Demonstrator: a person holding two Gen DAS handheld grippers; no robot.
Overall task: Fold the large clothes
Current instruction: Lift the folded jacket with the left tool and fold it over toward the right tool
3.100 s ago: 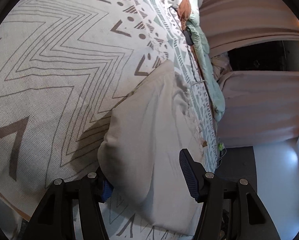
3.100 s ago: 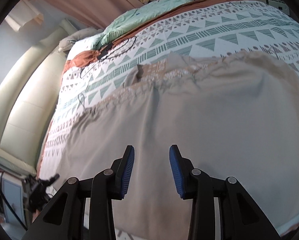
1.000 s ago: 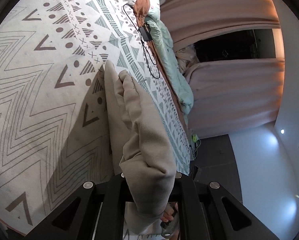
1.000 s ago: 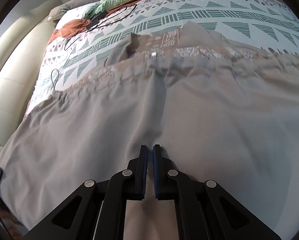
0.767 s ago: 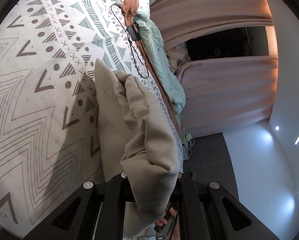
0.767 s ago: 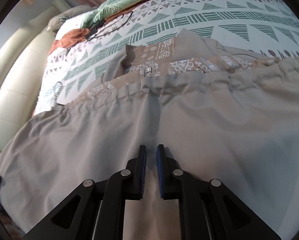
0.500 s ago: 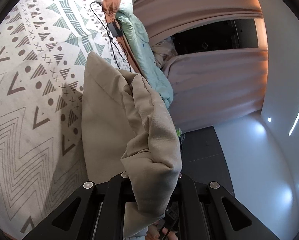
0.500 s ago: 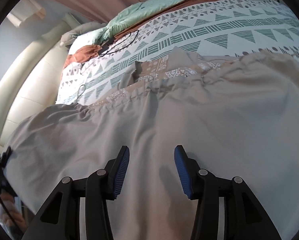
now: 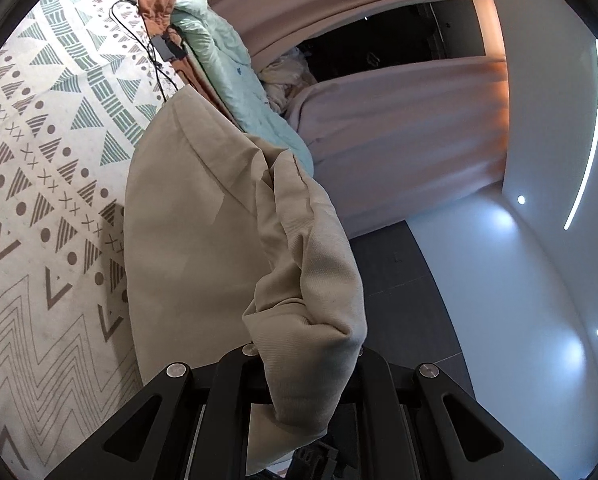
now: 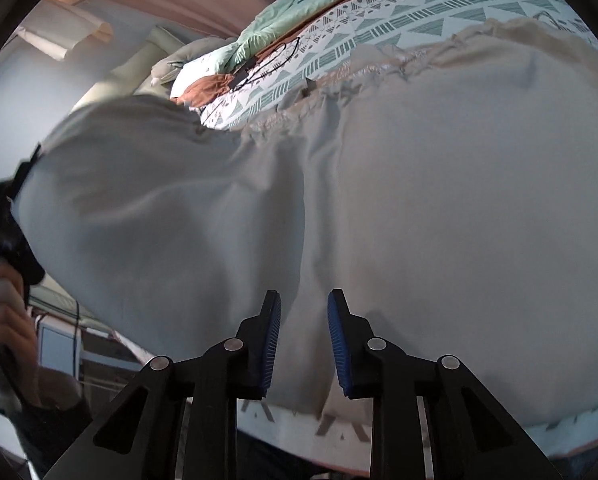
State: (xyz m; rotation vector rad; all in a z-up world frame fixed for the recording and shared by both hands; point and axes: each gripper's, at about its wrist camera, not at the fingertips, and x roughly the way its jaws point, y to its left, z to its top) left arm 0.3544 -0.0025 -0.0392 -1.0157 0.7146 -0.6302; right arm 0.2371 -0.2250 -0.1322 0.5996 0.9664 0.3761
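Lifting one side of the beige trousers (image 9: 203, 216) off the patterned bedspread (image 9: 39, 168), the left gripper (image 9: 303, 364) pinches bunched cloth, apparently to fold it toward three o'clock, while the right gripper (image 10: 301, 344) hovers spread above the seam.

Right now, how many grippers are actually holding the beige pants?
1. The left gripper is clamped on a bunched edge of the beige pants, lifting it off the bed. The right gripper is open above the cloth, gripping nothing.
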